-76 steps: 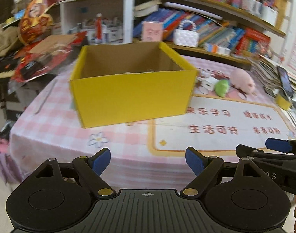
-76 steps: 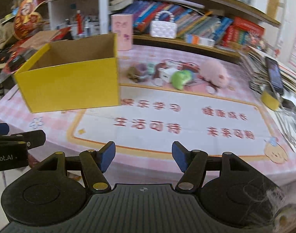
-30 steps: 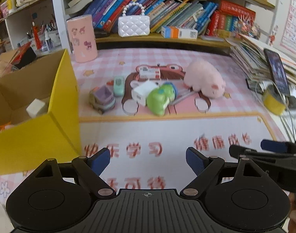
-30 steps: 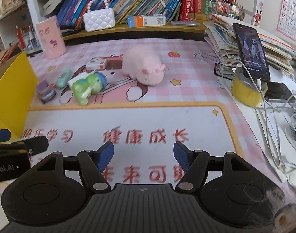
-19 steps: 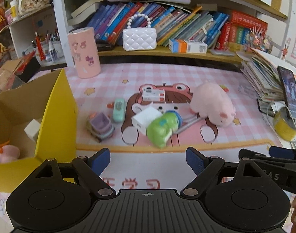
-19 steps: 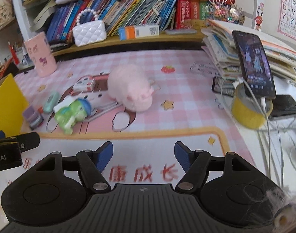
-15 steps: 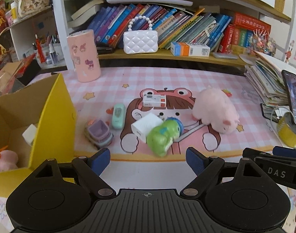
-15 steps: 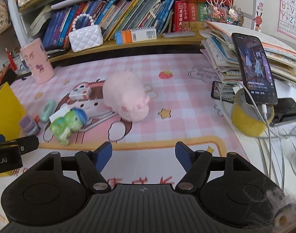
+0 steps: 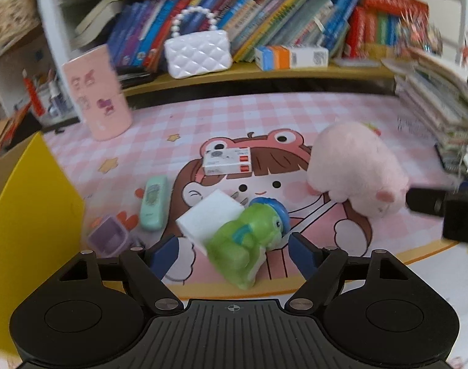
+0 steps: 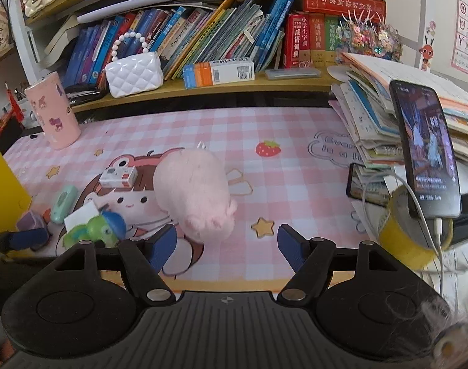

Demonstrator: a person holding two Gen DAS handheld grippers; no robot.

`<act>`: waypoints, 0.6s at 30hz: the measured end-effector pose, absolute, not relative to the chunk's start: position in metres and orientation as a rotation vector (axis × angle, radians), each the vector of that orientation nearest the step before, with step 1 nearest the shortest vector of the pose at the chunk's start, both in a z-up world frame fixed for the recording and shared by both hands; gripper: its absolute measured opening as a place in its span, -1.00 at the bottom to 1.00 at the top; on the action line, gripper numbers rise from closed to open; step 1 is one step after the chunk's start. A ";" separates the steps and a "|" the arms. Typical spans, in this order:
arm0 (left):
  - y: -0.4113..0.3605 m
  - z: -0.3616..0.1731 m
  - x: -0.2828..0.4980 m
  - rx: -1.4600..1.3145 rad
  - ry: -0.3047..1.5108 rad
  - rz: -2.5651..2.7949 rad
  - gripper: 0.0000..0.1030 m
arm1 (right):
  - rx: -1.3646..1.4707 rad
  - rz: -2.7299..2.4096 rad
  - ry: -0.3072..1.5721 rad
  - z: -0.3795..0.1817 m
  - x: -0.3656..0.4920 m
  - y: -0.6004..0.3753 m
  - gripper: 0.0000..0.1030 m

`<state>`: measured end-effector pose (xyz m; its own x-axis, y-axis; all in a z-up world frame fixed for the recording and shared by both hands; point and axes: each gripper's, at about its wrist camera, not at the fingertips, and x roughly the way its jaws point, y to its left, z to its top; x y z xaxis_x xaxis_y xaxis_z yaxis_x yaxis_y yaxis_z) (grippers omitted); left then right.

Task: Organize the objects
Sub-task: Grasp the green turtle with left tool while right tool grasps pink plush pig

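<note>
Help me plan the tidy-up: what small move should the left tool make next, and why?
Probably ease the left tool forward and down around the green toy. The toy lies between the closing jaws, but the pads do not press it yet, and a white block leans against its far side.

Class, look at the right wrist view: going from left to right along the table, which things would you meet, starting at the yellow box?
yellow box → mint case → green dinosaur toy → pink plush pig → strawberry print → upright phone
</note>
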<state>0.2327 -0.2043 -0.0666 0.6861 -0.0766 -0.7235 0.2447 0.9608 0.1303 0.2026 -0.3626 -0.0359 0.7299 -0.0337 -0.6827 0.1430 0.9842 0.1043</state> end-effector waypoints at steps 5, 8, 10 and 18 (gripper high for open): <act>-0.218 -0.081 0.237 0.314 0.789 -0.181 0.09 | 0.153 -0.072 0.747 -0.038 0.219 -0.364 0.52; -0.214 -0.078 0.237 0.290 0.794 -0.192 -0.04 | 0.136 -0.055 0.747 -0.041 0.231 -0.361 0.59; -0.208 -0.073 0.237 0.248 0.810 -0.201 -0.07 | 0.120 -0.041 0.747 -0.043 0.241 -0.358 0.63; -0.176 -0.040 0.214 0.090 0.817 -0.225 -0.09 | 0.039 0.029 0.765 -0.058 0.277 -0.340 0.66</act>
